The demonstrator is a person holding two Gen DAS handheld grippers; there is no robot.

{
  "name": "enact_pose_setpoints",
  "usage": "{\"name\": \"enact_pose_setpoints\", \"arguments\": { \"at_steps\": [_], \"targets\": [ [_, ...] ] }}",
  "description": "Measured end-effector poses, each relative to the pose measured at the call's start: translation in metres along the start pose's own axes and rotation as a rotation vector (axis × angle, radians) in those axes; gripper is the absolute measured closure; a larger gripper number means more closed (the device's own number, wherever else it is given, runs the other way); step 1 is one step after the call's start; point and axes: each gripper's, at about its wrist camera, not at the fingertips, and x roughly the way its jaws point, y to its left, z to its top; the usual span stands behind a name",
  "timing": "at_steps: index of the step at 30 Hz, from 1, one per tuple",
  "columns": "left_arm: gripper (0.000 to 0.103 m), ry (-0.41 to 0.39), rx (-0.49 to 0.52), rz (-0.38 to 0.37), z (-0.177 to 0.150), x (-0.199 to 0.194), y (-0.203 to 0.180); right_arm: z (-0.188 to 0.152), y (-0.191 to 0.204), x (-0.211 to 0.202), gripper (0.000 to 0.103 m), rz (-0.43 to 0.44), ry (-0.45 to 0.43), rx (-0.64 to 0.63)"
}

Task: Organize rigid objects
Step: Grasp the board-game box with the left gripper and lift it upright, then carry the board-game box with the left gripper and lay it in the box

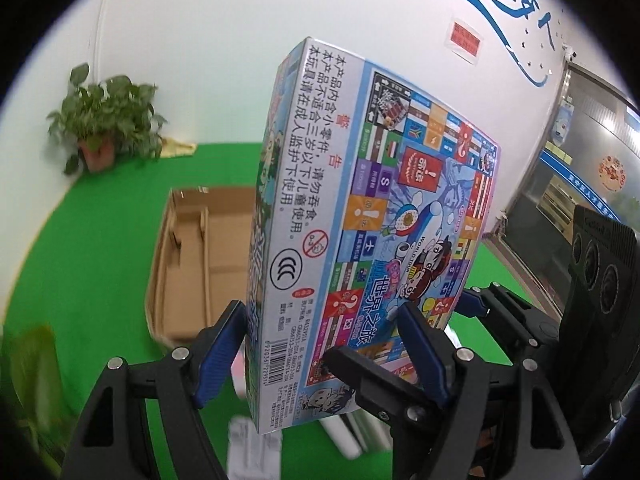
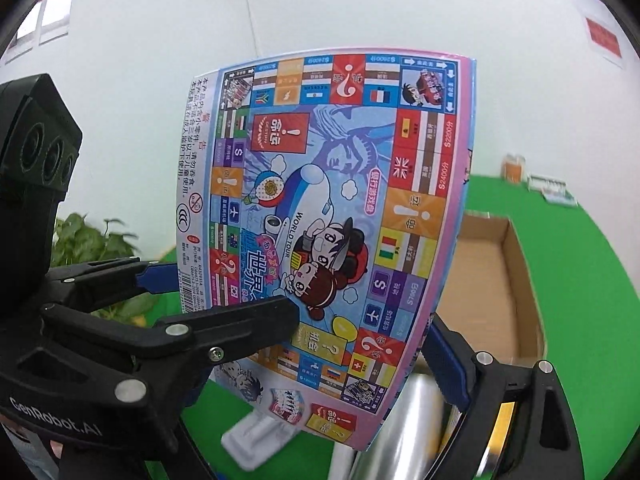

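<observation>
While both tongs clamp it, one game box of glossy printed cardboard stands tilted in the air above the table, which is covered in smooth green cloth. Its broad face shows a bright board of coloured squares, flags and two cartoon children; its narrow white side carries black text, a barcode and a round mark. The left tongs grip the box across its thin edge near the lower end, one ribbed blue pad on each face. The right tongs hold it across its wider span, their black plastic arms and blue pads set against opposite edges. Behind the box lies one open carton of plain brown corrugated card, shallow and rectangular, with a divider inside. One leafy plant in a terracotta-coloured pot stands at the table's far corner by the white wall. Below the box are a shiny silver roll and a white moulded plastic piece.
</observation>
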Motion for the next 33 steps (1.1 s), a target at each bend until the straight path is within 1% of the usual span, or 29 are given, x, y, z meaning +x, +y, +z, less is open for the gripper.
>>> {"name": "enact_pose_setpoints", "arguments": {
  "at_steps": [3, 6, 9, 14, 16, 17, 21, 26, 30, 33],
  "targets": [
    [0.026, -0.008, -0.005, 0.013, 0.03, 0.008, 0.008, 0.041, -0.008, 0.017, 0.012, 0.02, 0.03, -0.006],
    [0.026, -0.011, -0.018, 0.027, 0.052, 0.015, 0.014, 0.07, -0.015, 0.031, 0.012, 0.032, 0.056, -0.009],
    [0.026, 0.01, -0.025, 0.037, 0.064, 0.025, 0.02, 0.087, -0.023, 0.045, 0.012, 0.041, 0.082, -0.01],
    [0.026, 0.059, -0.049, 0.059, 0.072, 0.041, 0.027, 0.098, -0.028, 0.075, 0.013, 0.063, 0.143, 0.005],
    [0.026, 0.086, -0.06, 0.076, 0.072, 0.054, 0.035, 0.103, -0.036, 0.089, 0.013, 0.087, 0.173, 0.015],
    [0.026, 0.097, -0.067, 0.077, 0.072, 0.058, 0.038, 0.107, -0.034, 0.105, 0.013, 0.095, 0.19, 0.02],
    [0.026, 0.174, -0.111, 0.082, 0.062, 0.091, 0.054, 0.104, -0.044, 0.15, 0.013, 0.119, 0.273, 0.032],
    [0.027, 0.272, -0.184, 0.057, 0.042, 0.137, 0.074, 0.087, -0.063, 0.204, 0.013, 0.134, 0.39, 0.035],
    [0.027, 0.325, -0.222, 0.052, 0.028, 0.165, 0.084, 0.077, -0.072, 0.245, 0.013, 0.147, 0.47, 0.028],
    [0.029, 0.374, -0.23, 0.055, 0.018, 0.184, 0.089, 0.074, -0.079, 0.273, 0.013, 0.16, 0.521, 0.027]
  ]
}}
